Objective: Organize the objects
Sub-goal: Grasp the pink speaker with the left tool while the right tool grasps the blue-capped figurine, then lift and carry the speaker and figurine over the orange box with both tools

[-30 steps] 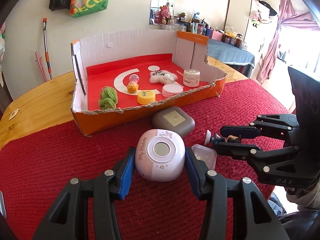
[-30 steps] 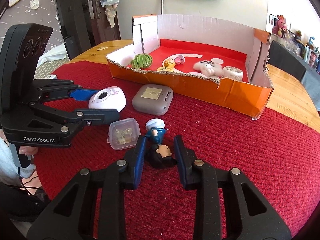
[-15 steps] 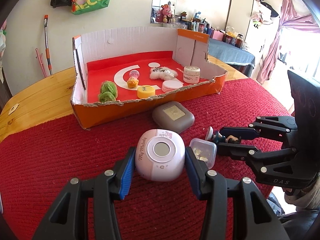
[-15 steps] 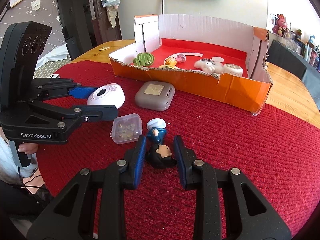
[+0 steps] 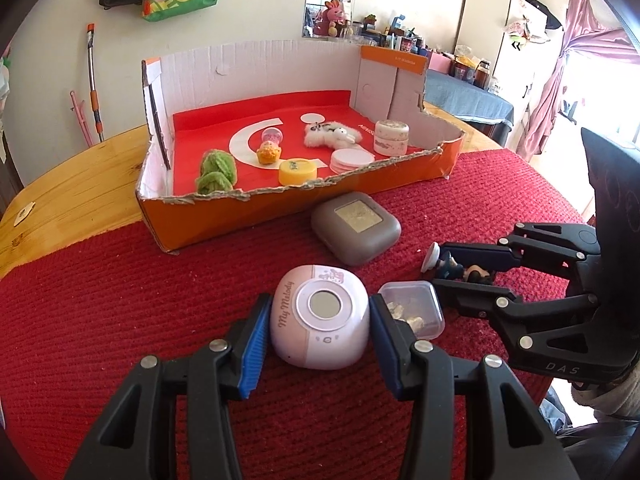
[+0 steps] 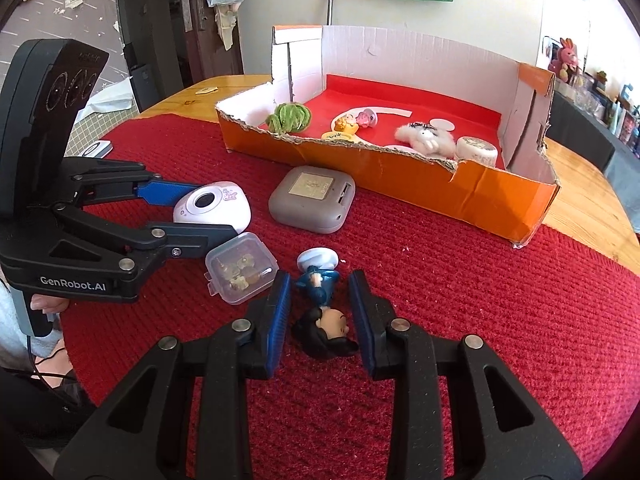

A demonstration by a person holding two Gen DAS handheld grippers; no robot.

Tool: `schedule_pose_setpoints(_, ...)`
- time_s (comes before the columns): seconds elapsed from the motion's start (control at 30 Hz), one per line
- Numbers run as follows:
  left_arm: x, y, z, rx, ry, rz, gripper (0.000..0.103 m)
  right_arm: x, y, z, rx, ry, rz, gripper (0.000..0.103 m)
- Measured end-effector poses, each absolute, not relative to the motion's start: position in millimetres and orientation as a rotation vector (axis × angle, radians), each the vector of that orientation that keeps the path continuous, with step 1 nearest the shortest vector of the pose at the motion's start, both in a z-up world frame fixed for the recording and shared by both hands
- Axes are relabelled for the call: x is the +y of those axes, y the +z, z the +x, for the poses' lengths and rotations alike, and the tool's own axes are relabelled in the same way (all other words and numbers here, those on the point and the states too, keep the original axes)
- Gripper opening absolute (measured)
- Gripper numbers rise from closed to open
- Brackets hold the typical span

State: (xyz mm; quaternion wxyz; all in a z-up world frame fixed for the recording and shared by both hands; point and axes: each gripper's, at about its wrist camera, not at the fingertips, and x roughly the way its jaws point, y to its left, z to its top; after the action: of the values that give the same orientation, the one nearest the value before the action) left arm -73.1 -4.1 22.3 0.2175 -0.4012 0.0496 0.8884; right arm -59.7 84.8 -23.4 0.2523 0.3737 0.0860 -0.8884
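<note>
Left tongs [image 5: 318, 326] pinch the pink My Melody gadget [image 5: 319, 320] on the red mat [image 5: 120, 300], while the right tongs [image 6: 320, 312] are nearly pressed together around the little figurine [image 6: 322, 312] lying flat, though whether the pads touch it I cannot tell. From the right wrist view the clear pill box [image 6: 240, 274] sits at ten o'clock of the figurine and the grey case [image 6: 312, 199] at twelve. Only the left wrist view shows the yellow tin [image 5: 298, 171] and white discs [image 5: 352, 159] fully inside the orange cardboard tray [image 5: 280, 216] on the desk [image 5: 72, 184].
</note>
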Motion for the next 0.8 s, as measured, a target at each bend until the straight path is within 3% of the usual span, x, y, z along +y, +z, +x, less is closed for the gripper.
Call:
schedule_pose_setpoints(0.37,-7,49,-57,0.117,2.499,-0.991,0.05,102,-4,-51,0.037,-2.395,0.952,0.024)
schedule_pose_setpoints(0.8,-5,58,-52,0.096,2.503,-0.971,0.05,106,18,-46,0.052,-2.417,0.888,0.024)
